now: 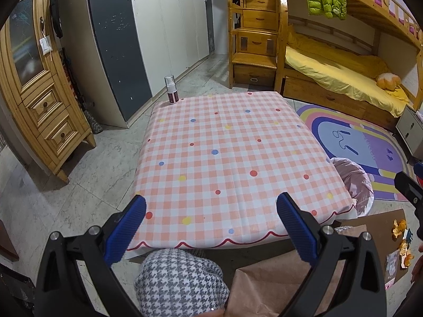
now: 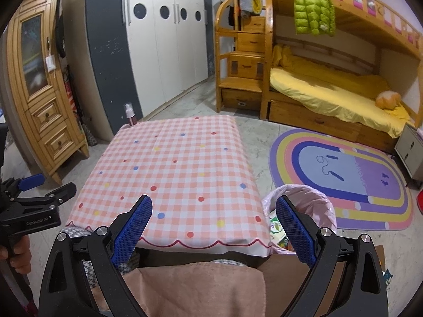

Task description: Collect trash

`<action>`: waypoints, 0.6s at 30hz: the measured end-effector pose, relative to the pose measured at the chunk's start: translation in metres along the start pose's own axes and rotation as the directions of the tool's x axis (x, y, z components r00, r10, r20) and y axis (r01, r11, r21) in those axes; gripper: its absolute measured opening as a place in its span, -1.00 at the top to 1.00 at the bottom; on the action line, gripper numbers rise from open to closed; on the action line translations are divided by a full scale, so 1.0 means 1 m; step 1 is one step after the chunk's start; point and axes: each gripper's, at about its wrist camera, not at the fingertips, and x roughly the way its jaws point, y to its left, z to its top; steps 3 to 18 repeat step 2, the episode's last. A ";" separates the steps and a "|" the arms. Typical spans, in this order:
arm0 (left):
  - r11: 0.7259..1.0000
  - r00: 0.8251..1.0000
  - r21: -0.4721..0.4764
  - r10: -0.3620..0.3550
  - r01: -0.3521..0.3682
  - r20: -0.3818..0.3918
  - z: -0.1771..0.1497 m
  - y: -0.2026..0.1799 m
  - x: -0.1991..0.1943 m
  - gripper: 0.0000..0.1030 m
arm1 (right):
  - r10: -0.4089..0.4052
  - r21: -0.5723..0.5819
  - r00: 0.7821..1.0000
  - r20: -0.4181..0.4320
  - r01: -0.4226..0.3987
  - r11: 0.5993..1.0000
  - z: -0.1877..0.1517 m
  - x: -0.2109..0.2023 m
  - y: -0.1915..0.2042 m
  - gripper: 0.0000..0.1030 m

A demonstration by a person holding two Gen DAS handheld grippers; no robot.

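A bin lined with a pink bag [image 2: 312,206] stands on the floor at the table's right side, with some packaging inside; it also shows in the left wrist view [image 1: 355,185]. Orange peel and paper scraps [image 1: 400,243] lie on brown cardboard [image 1: 375,224] at the right. My left gripper [image 1: 211,227] is open and empty above the near edge of the checked table [image 1: 224,153]. My right gripper [image 2: 214,227] is open and empty, between the table's near right corner and the bin. The left gripper also shows at the left edge of the right wrist view [image 2: 50,187].
A small spray bottle [image 1: 171,89] stands at the table's far left corner. A houndstooth cushion [image 1: 179,282] and a pink cloth [image 2: 195,288] lie near me. A rainbow rug [image 2: 343,179], a bunk bed [image 2: 330,89], a wardrobe [image 2: 158,47] and a wooden cabinet [image 1: 34,92] surround the table.
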 end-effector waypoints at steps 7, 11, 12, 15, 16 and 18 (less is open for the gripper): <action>1.000 1.000 0.014 0.004 -0.004 0.010 0.002 -0.005 0.001 -0.87 | -0.032 0.026 0.999 0.014 0.032 0.999 -0.002 -0.002 -0.019 -0.82; 1.000 1.000 0.014 0.004 -0.004 0.010 0.002 -0.005 0.001 -0.87 | -0.032 0.026 0.999 0.014 0.032 0.999 -0.002 -0.002 -0.019 -0.82; 1.000 1.000 0.014 0.004 -0.004 0.010 0.002 -0.005 0.001 -0.87 | -0.032 0.026 0.999 0.014 0.032 0.999 -0.002 -0.002 -0.019 -0.82; 1.000 1.000 0.014 0.004 -0.004 0.010 0.002 -0.005 0.001 -0.87 | -0.032 0.026 0.999 0.014 0.032 0.999 -0.002 -0.002 -0.019 -0.82; 1.000 1.000 0.014 0.004 -0.004 0.010 0.002 -0.005 0.001 -0.87 | -0.032 0.026 0.999 0.014 0.032 0.999 -0.002 -0.002 -0.019 -0.82; 1.000 1.000 0.014 0.004 -0.004 0.010 0.002 -0.005 0.001 -0.87 | -0.032 0.026 0.999 0.014 0.032 0.999 -0.002 -0.002 -0.019 -0.82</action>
